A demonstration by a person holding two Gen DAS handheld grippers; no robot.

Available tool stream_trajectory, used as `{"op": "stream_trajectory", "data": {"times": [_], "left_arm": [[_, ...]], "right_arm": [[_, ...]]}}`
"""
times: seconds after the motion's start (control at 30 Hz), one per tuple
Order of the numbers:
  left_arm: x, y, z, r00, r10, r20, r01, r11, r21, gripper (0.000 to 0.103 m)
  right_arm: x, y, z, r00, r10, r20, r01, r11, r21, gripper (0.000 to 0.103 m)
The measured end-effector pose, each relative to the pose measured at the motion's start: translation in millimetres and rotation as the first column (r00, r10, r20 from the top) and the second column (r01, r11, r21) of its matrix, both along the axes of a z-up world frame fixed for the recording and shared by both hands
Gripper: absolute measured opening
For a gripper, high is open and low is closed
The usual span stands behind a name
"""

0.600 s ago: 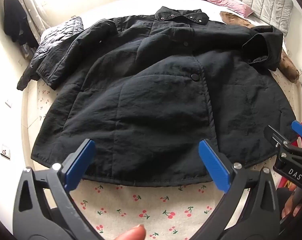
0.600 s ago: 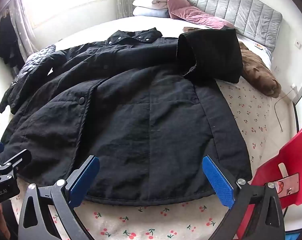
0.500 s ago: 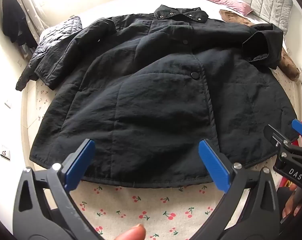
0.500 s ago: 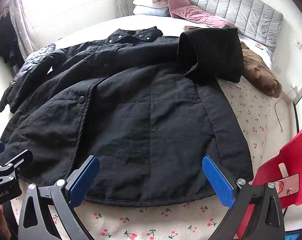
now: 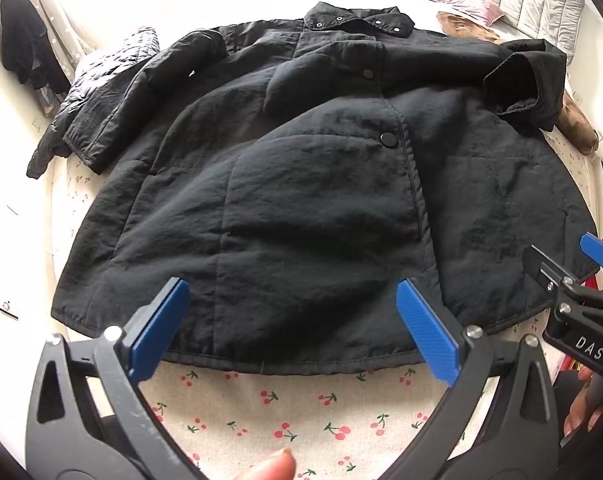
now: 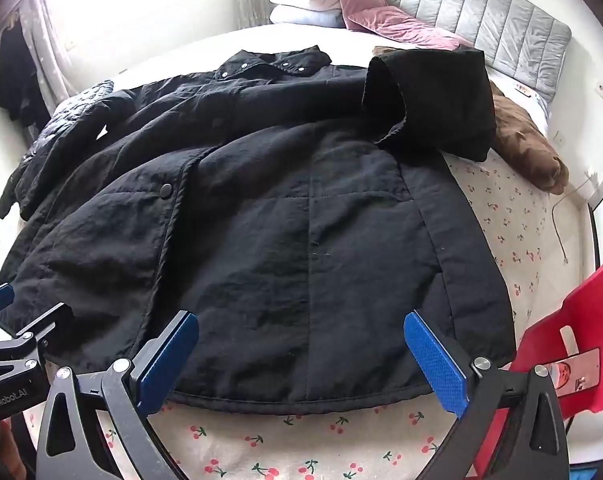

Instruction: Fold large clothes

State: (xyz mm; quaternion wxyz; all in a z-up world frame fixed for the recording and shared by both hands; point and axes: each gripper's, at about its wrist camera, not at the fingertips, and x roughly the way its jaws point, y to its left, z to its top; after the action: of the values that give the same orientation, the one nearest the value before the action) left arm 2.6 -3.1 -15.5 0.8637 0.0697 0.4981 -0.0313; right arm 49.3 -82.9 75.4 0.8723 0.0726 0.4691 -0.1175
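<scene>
Both grippers, your left gripper [image 5: 289, 324] and right gripper [image 6: 301, 358], hover with jaws spread wide and empty above the near hem of the black jacket [image 5: 301, 184], which lies buttoned and face-up across the bed [image 5: 261, 400], collar toward the headboard [image 6: 481, 12]. Folding looks barely begun; next you likely need a grasp on a hem corner or sleeve. One sleeve [image 6: 433, 96] is already doubled back; the jacket's underside stays hidden.
</scene>
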Motion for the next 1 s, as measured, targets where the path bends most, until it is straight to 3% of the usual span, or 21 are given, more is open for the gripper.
{"op": "stream_trajectory", "data": {"times": [1.0], "left_arm": [[-0.9, 7.1, 0.3, 1.0, 0.014, -0.001, -0.014, 1.0, -0.001, 0.103]], "right_arm": [[-3.4, 3.7, 0.3, 1.0, 0.008, -0.007, -0.008, 1.0, 0.01, 0.103]]}}
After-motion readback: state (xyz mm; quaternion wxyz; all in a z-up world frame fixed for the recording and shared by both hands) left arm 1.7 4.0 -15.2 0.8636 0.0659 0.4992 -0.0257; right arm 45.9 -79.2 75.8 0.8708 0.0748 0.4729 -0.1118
